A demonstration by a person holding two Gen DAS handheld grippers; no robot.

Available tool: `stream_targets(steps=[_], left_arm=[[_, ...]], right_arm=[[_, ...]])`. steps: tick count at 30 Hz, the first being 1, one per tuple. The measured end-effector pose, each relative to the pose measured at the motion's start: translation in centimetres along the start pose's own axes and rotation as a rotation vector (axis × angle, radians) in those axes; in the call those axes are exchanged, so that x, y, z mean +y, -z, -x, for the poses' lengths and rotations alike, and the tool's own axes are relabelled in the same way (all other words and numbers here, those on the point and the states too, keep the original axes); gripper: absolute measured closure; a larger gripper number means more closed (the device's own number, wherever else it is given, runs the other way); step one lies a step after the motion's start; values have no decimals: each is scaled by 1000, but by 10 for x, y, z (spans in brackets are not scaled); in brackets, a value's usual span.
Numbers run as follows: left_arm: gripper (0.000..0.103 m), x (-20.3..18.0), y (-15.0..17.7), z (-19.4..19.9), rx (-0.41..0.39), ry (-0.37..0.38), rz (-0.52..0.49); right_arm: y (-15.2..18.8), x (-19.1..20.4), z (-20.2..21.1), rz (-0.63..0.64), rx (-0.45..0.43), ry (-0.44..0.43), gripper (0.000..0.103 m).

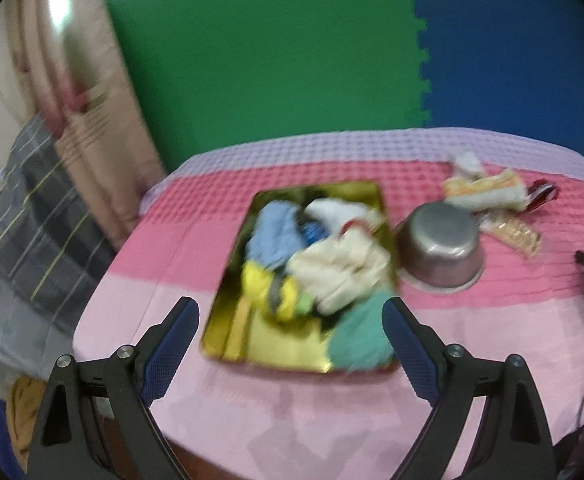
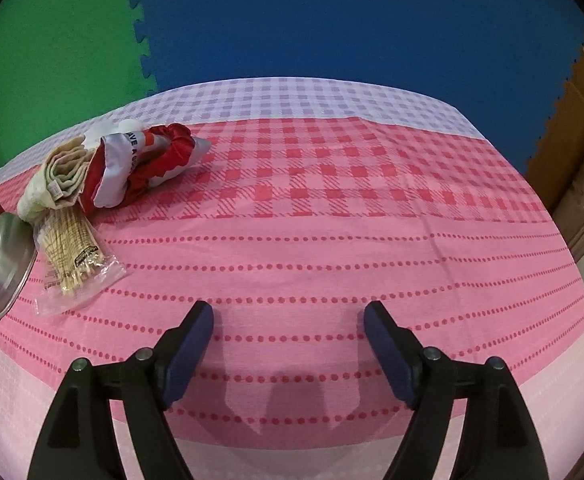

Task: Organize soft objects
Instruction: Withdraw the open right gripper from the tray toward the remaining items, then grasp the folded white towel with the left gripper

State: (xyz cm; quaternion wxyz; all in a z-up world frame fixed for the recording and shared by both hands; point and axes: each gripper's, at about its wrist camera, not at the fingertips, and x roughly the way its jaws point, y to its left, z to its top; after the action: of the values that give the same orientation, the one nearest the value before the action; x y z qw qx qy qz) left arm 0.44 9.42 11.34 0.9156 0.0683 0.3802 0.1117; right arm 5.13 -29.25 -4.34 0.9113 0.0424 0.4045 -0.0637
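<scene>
Gold tray [image 1: 227, 344] brims with cloths as both empty, spread grippers [image 1: 289, 324] [image 2: 287, 322] hover; folded towel [image 2: 57, 176] likely comes next.

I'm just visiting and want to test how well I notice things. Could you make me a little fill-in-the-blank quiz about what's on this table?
1. The folded cloths lie piled in a shiny ____ coloured tray.
2. The steel bowl beside the tray stands ____, base up.
3. The bag of wooden sticks is made of clear ____.
4. Both the left gripper and the right gripper hold ____.

Missing words: gold; upside down; plastic; nothing
</scene>
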Motion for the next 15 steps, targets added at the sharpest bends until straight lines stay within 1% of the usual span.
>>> stream_targets(steps=[4, 6, 8, 12, 15], left_arm=[[12, -22, -41, -9, 22, 127, -20], [11, -35, -60, -17, 34, 174, -29], [10, -53, -80, -27, 42, 218, -59], [10, -93, -117, -58, 87, 345, -95], [10, -120, -141, -87, 114, 398, -113]], right_arm=[[0, -1, 1, -4, -2, -17, 20], [0, 0, 1, -3, -3, -22, 20], [0, -1, 1, -8, -5, -29, 19], [0, -2, 3, -19, -12, -54, 19], [0, -4, 4, -28, -19, -74, 19]])
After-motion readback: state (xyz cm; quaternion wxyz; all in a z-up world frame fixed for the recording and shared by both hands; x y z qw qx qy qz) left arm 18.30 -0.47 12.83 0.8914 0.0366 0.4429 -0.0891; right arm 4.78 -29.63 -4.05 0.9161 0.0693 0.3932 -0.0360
